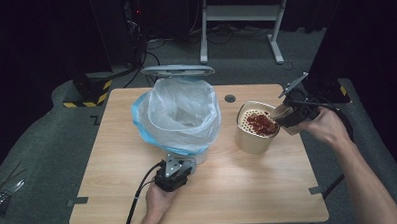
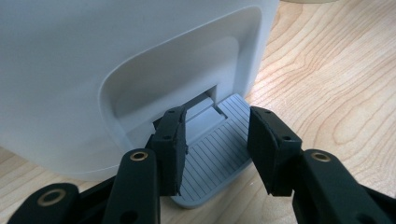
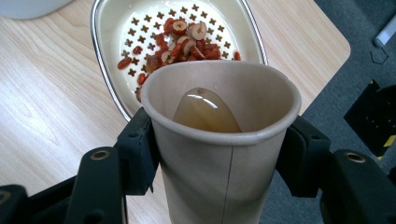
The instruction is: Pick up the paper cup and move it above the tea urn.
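The right gripper (image 3: 219,154) is clamping its jaws on a paper cup (image 3: 219,140), tipping it over the cream strainer tub (image 1: 255,135) just right of the lined bin (image 1: 179,117). Pale liquid (image 3: 205,112) is pooling inside the cup; red dried slices (image 3: 180,44) are lying in the strainer. The left gripper (image 2: 217,144), jaws spread, is straddling the bin's grey pedal (image 2: 215,158) on the tabletop (image 1: 113,165).

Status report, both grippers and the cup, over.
Left gripper open over bin pedal. Right gripper shut on cup, tilted at strainer, liquid left inside. Nothing in the way.
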A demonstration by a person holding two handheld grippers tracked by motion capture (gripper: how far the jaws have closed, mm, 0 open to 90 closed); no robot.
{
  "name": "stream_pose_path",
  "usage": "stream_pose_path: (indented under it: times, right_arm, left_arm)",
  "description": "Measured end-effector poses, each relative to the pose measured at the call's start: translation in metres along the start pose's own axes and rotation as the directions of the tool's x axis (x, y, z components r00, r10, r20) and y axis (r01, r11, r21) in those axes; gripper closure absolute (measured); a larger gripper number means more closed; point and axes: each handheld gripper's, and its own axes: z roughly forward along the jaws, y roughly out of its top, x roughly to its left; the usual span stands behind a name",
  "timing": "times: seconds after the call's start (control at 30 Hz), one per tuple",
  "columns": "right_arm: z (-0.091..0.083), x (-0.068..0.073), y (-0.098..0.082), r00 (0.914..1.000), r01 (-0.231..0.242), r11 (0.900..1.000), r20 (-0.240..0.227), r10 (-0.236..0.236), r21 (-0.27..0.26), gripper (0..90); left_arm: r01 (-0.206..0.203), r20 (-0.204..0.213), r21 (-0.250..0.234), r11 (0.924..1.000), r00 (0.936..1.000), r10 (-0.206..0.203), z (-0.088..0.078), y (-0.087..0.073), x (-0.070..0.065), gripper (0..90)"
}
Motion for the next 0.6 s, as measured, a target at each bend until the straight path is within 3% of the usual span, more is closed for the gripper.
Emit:
stream_pose_path:
  times: [0.23,0.5,0.6]
  right_arm:
    - [-0.002,0.001,0.009,0.9991,0.041,0.997,0.010,-0.042,0.058,40.2]
    - [0.000,0.002,0.016,0.9982,0.060,0.994,-0.004,-0.060,0.095,40.2]
    - [0.002,0.003,0.019,0.9978,0.066,0.992,-0.009,-0.066,0.112,40.2]
  left_arm:
    - [0.011,0.001,-0.009,0.9999,0.9999,-0.011,0.001,0.000,-0.001,57.2]
    - [0.005,0.000,-0.002,1.0000,1.0000,-0.005,0.000,0.000,0.000,57.1]
    - [0.021,0.009,-0.009,0.9997,0.9997,-0.021,0.001,0.000,-0.001,57.1]
